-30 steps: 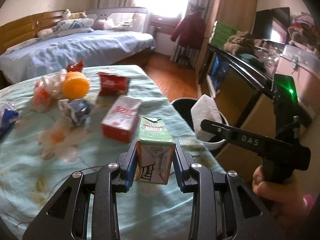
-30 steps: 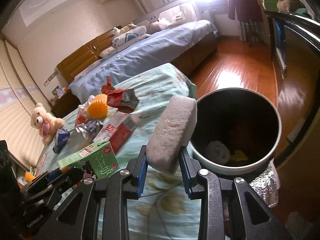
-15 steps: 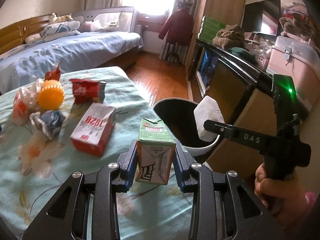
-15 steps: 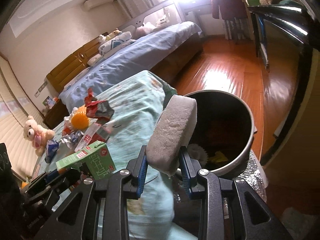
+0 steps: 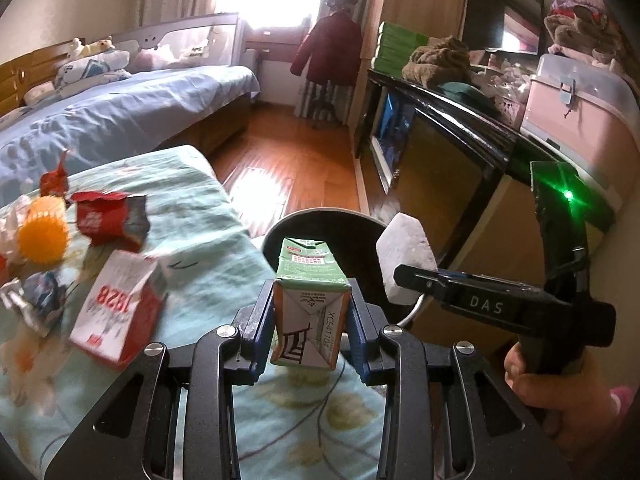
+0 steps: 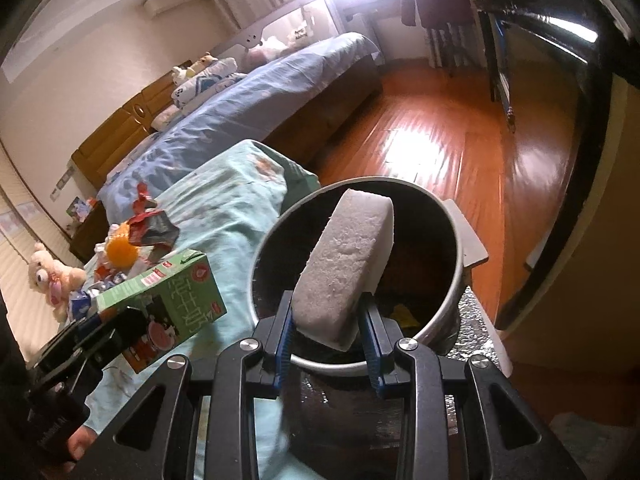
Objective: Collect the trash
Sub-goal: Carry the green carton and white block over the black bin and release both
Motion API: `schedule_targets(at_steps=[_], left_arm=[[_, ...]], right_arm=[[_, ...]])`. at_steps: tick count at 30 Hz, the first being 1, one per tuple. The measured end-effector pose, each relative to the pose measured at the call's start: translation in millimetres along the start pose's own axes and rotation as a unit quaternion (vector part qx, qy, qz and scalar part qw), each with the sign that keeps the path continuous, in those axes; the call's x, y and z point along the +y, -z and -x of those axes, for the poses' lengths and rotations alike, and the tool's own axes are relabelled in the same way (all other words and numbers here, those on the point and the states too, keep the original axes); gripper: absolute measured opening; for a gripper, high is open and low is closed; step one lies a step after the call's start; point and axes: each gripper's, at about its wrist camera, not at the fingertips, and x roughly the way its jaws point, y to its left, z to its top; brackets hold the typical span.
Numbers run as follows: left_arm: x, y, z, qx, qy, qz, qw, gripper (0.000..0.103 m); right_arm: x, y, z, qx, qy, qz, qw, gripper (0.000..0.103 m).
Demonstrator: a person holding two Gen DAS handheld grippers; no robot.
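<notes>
While the right gripper [image 6: 326, 344] clamped a grey-white sponge [image 6: 346, 268] between its blue-padded fingers, that sponge hung tilted over the open mouth of the round trash bin [image 6: 456, 280], which stood on the wooden floor just beside the table's edge. Something yellow lay in the bottom of the dark bin. The left gripper [image 5: 306, 338] was closed on a green milk carton [image 5: 310, 300], held end-on with its far end reaching toward the bin's near rim [image 5: 280, 224]. From the right wrist view the carton [image 6: 168, 304] sat just left of the bin, above the teal flowered tablecloth [image 6: 224, 216].

More trash lay on the cloth [image 5: 208, 264] to the left: a red and white box marked 1928 [image 5: 116, 308], a torn red wrapper [image 5: 108, 220], an orange spiky ball [image 5: 42, 234] and a crumpled foil packet [image 5: 32, 300]. A blue-covered bed [image 5: 120, 112] stood beyond the table.
</notes>
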Motion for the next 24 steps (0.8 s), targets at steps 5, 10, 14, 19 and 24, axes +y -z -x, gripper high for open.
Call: schedule_targets(at_steps=[5, 10, 14, 19, 24], left_arm=[[2, -6, -16, 0.007, 0.001, 0.004, 1.0, 0.031], [4, -7, -26, 0.016, 0.002, 0.009, 0.9998, 0.031], [4, -9, -34, 0.023, 0.004, 0.013, 0.9997, 0.031], [4, -12, -42, 0.032, 0.008, 0.016, 0.9993, 0.031], [-1, -13, -49, 0.043, 0.013, 0.011, 0.999, 0.031]], right_arm=[[-7, -7, -9, 0.01, 0.004, -0.002, 1.0, 0.031], [-11, -13, -13, 0.014, 0.005, -0.003, 1.0, 0.032], [-13, -16, -14, 0.016, 0.005, -0.002, 1.0, 0.032], [-14, -18, -15, 0.017, 0.005, -0.002, 1.0, 0.033], [-16, -20, -14, 0.016, 0.008, -0.002, 1.0, 0.035]])
